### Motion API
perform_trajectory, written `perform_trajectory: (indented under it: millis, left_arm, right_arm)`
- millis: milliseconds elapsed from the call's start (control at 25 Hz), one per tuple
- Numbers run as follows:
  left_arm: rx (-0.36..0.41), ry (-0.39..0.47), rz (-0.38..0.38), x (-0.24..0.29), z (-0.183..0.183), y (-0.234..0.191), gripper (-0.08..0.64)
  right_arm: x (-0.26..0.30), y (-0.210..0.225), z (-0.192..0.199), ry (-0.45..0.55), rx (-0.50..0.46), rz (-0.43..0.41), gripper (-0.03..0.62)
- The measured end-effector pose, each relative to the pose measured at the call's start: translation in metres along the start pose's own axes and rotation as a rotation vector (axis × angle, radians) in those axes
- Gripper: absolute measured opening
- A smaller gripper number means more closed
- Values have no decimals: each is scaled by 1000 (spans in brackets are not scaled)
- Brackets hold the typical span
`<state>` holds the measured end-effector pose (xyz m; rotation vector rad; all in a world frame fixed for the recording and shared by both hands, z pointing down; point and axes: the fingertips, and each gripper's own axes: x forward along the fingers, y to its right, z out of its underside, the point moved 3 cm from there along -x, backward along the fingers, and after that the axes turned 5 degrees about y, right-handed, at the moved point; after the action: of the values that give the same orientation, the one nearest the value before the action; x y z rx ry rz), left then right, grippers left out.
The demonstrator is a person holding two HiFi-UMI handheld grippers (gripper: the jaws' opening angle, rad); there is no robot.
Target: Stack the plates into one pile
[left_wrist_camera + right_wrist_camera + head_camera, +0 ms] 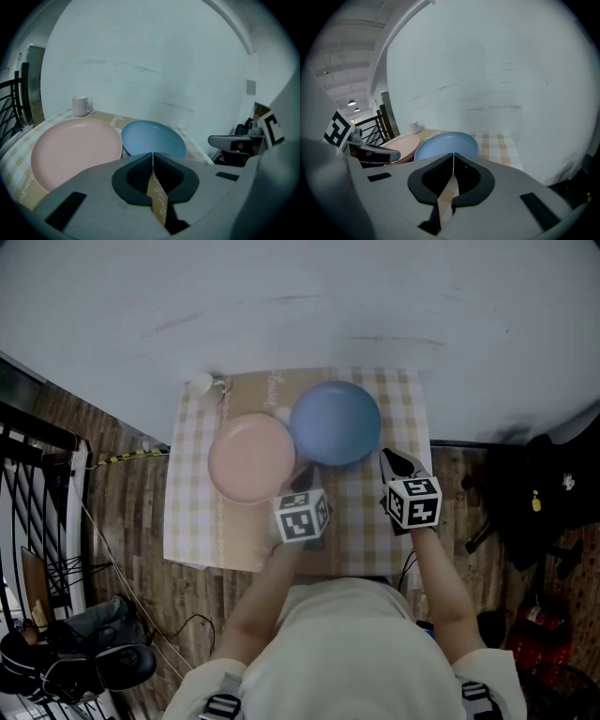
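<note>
Left tongs (pixel 153 155): jaws pressed together, gripping nothing; sit over the near half of the cloth-covered counter (pixel 192 521), tips just beside the near right rim of the pink plate (pixel 251 457) and just short of the blue plate (pixel 335 423). Right tongs (pixel 453 155): likewise closed and empty; point at the blue plate from just beside its near right rim, contact not determinable. Both plates: lie flat on the counter, side by side, pink to the left, blue to the right and slightly farther back; blue rim overlaps pink rim where the two meet, as seen from the head view. White cup (pixel 80 106): stands upright at the far left corner of the counter, well apart from both tongs, handle turned toward the plates; contents not visible.
</note>
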<state>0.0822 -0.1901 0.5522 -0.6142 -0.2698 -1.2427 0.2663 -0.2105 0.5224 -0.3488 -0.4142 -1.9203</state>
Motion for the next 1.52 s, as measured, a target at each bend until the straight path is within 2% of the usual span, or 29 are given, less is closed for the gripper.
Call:
perform_trajectory:
  millis: [280,480,520,600,680,760,1000,1520]
  left_arm:
    - [-31,-19,-19,21,8,4,6]
    - [-50,-33,-62,32,11,-3,9]
    - [-53,-36,-68,33,12,-4,19]
    - [-62,-42,-72,36,14,-4,94]
    - [-77,-47,-70,40,16,-4,107]
    - [-98,-52,-68,44,17,-4,134]
    - [-140,-78,-89,54,23,-9,196]
    - [-171,-101,-100,71,25,-19,199]
  right_arm:
    - [24,19,7,-46,9,24,3]
    - [46,28,14,-87,17,24,5]
    - [50,30,16,-94,19,25,5]
    - [57,32,18,-107,21,27,5]
    - [65,34,21,-122,25,31,16]
    - [72,37,25,-144,27,34,89]
    - [88,47,31,-172,33,63,108]
    - [118,58,36,-218,44,83,120]
